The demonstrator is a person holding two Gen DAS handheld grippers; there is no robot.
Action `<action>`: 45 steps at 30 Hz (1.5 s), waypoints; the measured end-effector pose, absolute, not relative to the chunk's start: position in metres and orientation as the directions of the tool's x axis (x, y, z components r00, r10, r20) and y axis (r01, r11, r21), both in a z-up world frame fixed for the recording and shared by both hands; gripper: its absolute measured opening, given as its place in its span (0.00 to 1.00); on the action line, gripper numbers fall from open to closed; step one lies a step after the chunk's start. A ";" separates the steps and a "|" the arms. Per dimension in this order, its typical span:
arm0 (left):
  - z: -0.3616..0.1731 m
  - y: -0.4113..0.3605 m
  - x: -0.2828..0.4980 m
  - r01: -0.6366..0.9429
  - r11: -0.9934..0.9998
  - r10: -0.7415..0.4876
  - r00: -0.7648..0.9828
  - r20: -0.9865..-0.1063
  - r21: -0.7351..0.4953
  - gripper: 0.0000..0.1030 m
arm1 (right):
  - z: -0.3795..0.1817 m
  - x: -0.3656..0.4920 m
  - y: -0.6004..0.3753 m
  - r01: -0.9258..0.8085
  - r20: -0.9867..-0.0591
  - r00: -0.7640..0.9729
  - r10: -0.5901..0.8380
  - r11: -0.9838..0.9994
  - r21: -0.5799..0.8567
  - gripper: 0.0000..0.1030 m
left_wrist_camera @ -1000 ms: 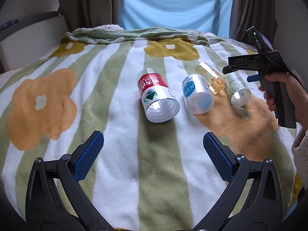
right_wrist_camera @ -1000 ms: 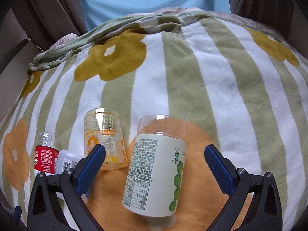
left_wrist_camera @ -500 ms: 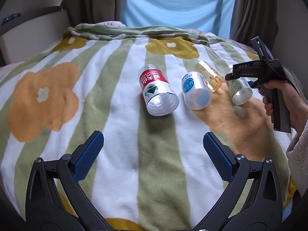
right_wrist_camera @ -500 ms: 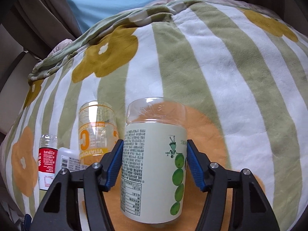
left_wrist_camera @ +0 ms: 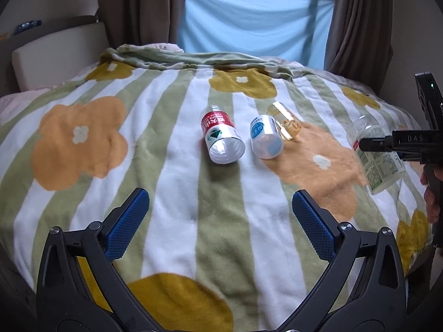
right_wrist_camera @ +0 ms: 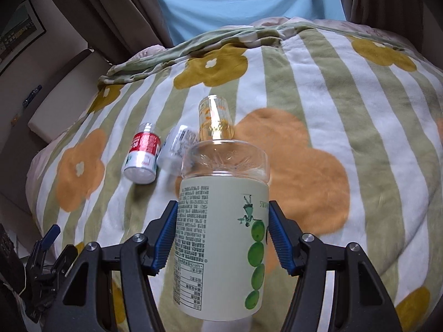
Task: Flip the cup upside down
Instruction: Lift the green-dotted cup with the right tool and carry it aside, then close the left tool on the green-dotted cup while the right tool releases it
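Note:
My right gripper (right_wrist_camera: 223,232) is shut on a clear cup with a pale green label (right_wrist_camera: 221,238), its blue pads on both sides of the label. It holds the cup off the blanket, closed base pointing away. The same cup (left_wrist_camera: 376,155) shows tilted in the air at the right of the left wrist view, held by the right gripper (left_wrist_camera: 368,144). My left gripper (left_wrist_camera: 218,218) is open and empty above the blanket's near part. Three other cups lie on their sides: a red-labelled one (left_wrist_camera: 221,139), a blue-labelled one (left_wrist_camera: 264,139) and an orange one (left_wrist_camera: 285,121).
A striped, flowered blanket (left_wrist_camera: 166,127) covers the bed. A folded green blanket edge (left_wrist_camera: 193,58) lies at the far side. Curtains (left_wrist_camera: 138,5) and a blue sheet (left_wrist_camera: 249,19) hang behind. A white padded bench (left_wrist_camera: 55,52) stands at the left.
My right gripper closed on the green-labelled cup and lifted it up and back off the blanket, away from the other cups. The left gripper stayed open and drew back a little.

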State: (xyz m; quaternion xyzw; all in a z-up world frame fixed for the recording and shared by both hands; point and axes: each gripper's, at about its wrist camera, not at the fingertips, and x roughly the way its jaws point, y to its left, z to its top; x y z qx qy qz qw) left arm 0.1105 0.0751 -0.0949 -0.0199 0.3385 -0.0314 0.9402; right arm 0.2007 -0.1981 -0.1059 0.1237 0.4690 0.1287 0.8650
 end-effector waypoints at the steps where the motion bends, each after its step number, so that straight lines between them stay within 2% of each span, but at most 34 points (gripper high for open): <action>1: -0.095 0.074 0.106 0.045 0.997 -0.072 0.767 -0.637 -0.059 1.00 | -0.111 0.193 -0.194 -0.109 -0.787 0.518 0.335 0.938 0.328 0.57; 3: -0.096 0.072 0.099 0.044 0.998 -0.067 0.762 -0.644 -0.051 1.00 | -0.123 0.178 -0.186 -0.108 -0.803 0.510 0.308 0.949 0.296 0.57; 12: -0.107 0.080 0.075 0.003 0.997 -0.057 0.703 -0.709 -0.076 1.00 | -0.184 0.179 -0.169 -0.029 -0.840 0.436 0.323 0.938 0.346 0.57; 21: -0.110 0.092 0.072 -0.018 0.983 -0.124 0.678 -0.725 -0.185 1.00 | -0.190 0.186 -0.163 -0.005 -0.879 0.379 0.290 0.950 0.311 0.58; 23: -0.107 0.093 0.072 -0.034 0.977 -0.132 0.680 -0.721 -0.211 1.00 | -0.185 0.185 -0.165 -0.010 -0.877 0.369 0.308 0.945 0.328 0.70; 24: -0.105 0.094 0.073 -0.042 0.974 -0.134 0.683 -0.718 -0.222 1.00 | -0.182 0.184 -0.169 -0.011 -0.869 0.369 0.329 0.937 0.350 0.84; 25: -0.103 0.094 0.073 -0.048 0.972 -0.134 0.687 -0.714 -0.230 1.00 | -0.176 0.182 -0.174 -0.012 -0.860 0.376 0.345 0.930 0.368 0.88; 27: -0.095 0.093 0.075 -0.071 0.971 -0.115 0.699 -0.705 -0.228 1.00 | -0.162 0.172 -0.185 -0.037 -0.826 0.397 0.401 0.906 0.422 0.89; 31: -0.070 0.085 0.080 -0.085 0.983 -0.047 0.737 -0.675 -0.161 1.00 | -0.126 0.140 -0.219 -0.125 -0.684 0.469 0.558 0.809 0.574 0.91; 32: -0.062 0.080 0.083 -0.083 0.988 -0.024 0.745 -0.667 -0.128 1.00 | -0.117 0.130 -0.229 -0.153 -0.645 0.503 0.575 0.794 0.588 0.99; 33: -0.053 0.075 0.087 -0.077 0.993 -0.005 0.752 -0.659 -0.094 1.00 | -0.108 0.117 -0.238 -0.181 -0.607 0.550 0.574 0.791 0.584 1.00; 37: -0.027 0.039 0.110 0.033 0.999 -0.012 0.735 -0.678 0.019 1.00 | -0.079 0.073 -0.257 -0.266 -0.497 0.726 0.476 0.860 0.435 1.00; 41: -0.019 -0.013 0.135 0.168 0.984 -0.072 0.693 -0.718 0.064 1.00 | -0.068 0.051 -0.262 -0.282 -0.463 0.807 0.366 0.928 0.242 1.00; 45: -0.039 -0.065 0.171 0.277 0.960 -0.120 0.539 -0.834 0.041 1.00 | -0.076 0.042 -0.283 -0.268 -0.417 0.841 0.344 0.935 0.231 1.00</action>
